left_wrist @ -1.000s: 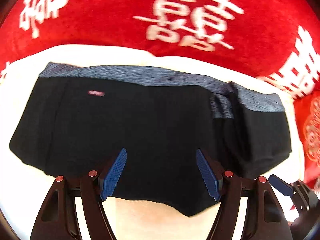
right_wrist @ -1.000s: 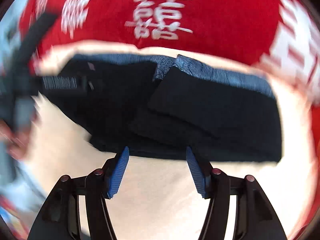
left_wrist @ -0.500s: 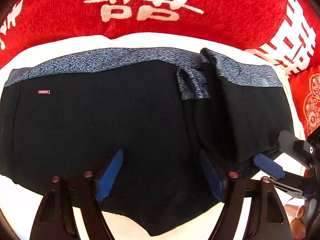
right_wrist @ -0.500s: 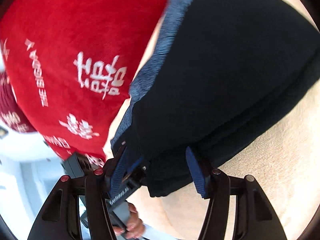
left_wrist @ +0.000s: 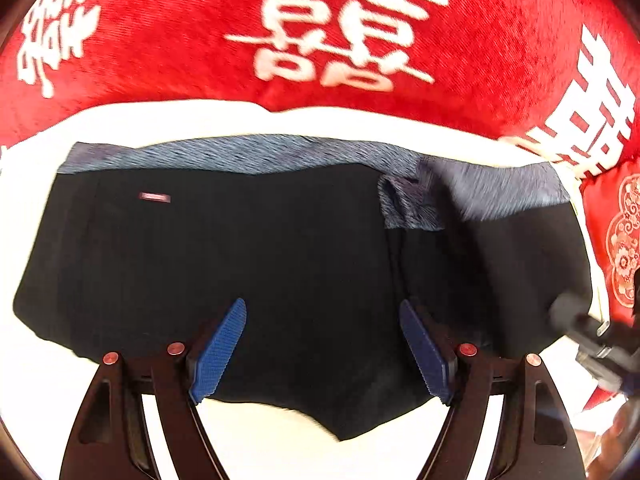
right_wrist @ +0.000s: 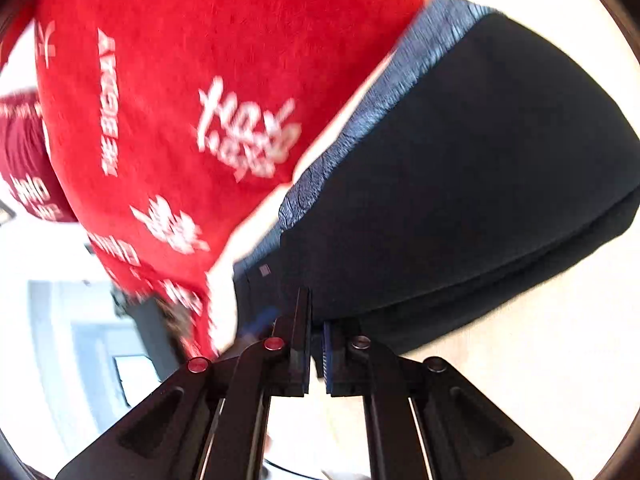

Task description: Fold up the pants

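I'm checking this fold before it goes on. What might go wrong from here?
The right claw looks shut on only the edge of the black pants; that thin bite may slip when lifted. The left claw hangs open above the pants and pins nothing, so a pull may drag the whole stack across the white sheet. The folded-over waistband already looks bunched and may crease further.
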`<control>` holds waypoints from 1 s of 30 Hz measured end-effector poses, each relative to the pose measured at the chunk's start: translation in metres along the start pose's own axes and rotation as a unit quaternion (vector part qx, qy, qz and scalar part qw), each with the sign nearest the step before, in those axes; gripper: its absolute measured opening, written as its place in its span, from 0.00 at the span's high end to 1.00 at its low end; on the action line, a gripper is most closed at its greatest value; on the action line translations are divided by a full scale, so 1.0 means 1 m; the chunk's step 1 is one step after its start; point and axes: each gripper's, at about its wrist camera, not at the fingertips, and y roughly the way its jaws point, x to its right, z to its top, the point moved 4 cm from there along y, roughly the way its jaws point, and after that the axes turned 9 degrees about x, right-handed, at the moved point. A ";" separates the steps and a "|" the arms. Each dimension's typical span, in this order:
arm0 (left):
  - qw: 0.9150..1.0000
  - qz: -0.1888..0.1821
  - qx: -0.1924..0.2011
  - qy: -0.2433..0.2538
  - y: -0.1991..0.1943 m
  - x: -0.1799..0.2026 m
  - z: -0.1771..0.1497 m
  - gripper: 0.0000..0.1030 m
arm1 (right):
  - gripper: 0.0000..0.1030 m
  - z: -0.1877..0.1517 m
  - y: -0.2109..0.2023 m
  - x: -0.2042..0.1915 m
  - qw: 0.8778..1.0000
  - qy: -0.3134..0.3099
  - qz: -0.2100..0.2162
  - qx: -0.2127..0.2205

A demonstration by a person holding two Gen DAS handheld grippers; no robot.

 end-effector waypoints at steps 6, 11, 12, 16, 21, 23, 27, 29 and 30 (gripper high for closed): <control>1.000 0.015 -0.008 0.003 0.001 -0.004 0.004 0.22 | 0.96 -0.017 0.031 0.038 0.999 0.040 -0.031 -0.015; 1.000 0.014 -0.009 0.020 -0.001 0.019 0.011 0.22 | 0.62 -0.009 -0.006 0.004 0.995 -0.067 -0.029 -0.067; 1.000 0.011 -0.008 0.020 -0.004 0.026 0.016 0.22 | 0.52 0.003 -0.025 -0.001 0.994 -0.093 -0.028 -0.047; 1.000 -0.009 0.010 0.023 -0.013 0.058 0.040 0.22 | 0.38 0.070 -0.082 0.019 0.991 -0.113 -0.051 0.044; 0.999 -0.031 0.011 0.042 0.010 0.112 0.066 0.22 | 0.49 0.158 -0.079 0.085 0.997 -0.027 -0.058 0.052; 0.998 -0.039 0.009 0.046 0.023 0.131 0.071 0.22 | 0.52 0.177 -0.055 0.097 0.999 0.000 -0.026 0.021; 0.998 -0.035 -0.006 0.050 0.054 0.152 0.072 0.22 | 0.64 0.183 -0.020 0.116 0.999 0.044 -0.003 -0.030; 0.998 -0.019 -0.023 0.051 0.066 0.148 0.063 0.22 | 0.66 0.179 -0.031 0.114 0.998 0.042 0.023 -0.033; 0.998 -0.016 -0.029 0.051 0.069 0.144 0.056 0.22 | 0.66 0.177 -0.036 0.113 0.999 0.033 0.021 -0.036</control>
